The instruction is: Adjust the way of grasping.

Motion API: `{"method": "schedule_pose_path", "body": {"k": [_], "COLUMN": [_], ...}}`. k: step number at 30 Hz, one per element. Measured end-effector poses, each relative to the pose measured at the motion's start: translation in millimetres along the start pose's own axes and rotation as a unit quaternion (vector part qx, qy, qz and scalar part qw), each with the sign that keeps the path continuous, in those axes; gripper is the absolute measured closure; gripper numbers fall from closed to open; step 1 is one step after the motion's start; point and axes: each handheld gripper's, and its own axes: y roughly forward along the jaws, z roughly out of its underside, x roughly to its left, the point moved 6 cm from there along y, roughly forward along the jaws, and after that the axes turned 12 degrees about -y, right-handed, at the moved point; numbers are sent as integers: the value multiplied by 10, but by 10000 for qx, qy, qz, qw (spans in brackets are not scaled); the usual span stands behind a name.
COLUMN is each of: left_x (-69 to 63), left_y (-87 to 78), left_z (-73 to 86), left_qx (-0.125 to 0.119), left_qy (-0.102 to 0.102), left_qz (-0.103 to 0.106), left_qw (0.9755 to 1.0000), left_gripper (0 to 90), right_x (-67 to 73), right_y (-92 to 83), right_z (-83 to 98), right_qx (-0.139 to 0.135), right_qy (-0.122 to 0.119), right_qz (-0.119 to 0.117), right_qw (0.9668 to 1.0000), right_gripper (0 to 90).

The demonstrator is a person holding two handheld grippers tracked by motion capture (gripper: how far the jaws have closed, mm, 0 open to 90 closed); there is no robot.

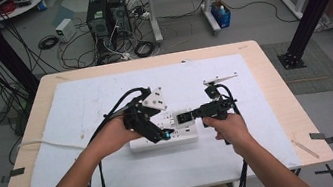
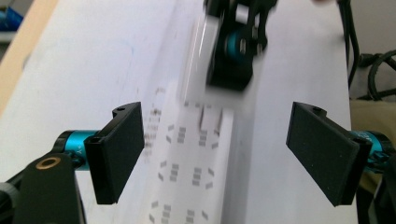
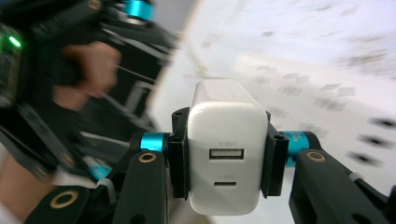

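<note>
Nearest the person, the near strip of the white sheet lies bare between the forearms and the table's front edge, giving open room there. On it, just ahead of that strip, sits the white power strip, lying crosswise at the middle of the sheet.

The left gripper hangs over the power strip's near middle, tilted down; in the left gripper view its two black jaws stand spread wide with nothing between them, and the power strip runs lengthwise through the gap, its socket slots blurred. The left hand holds the tool from the left side.

The right gripper is pinching a white charger: the jaws press on its two flat sides, and its face with two ports looks back toward that camera. In the high view the charger sits just above the power strip's far right part; whether it touches the strip cannot be told. The right hand is beside the strip's right end.

Beyond the tools, the far half of the sheet is bare up to the table's far edge, with wooden margins at left and right. Past the table, computer towers and cables lie on the floor.
</note>
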Motion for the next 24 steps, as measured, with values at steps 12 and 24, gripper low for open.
{"method": "schedule_pose_path", "body": {"k": [12,24], "left_x": [374,619], "left_y": [-333,-676], "left_z": [662,1116], "left_qx": [712,1183], "left_qy": [-949,-1523], "left_qz": [-353,-774], "left_qw": [9923,9782], "left_gripper": [194,194], "right_x": [-68,-108], "right_y": [-343,-766], "right_z": [52,36], "right_qx": [1299,2510], "right_qy": [-1749,-2374], "right_qz": [1526,2594], "right_qw": [9640,9019], "right_gripper": [621,620]}}
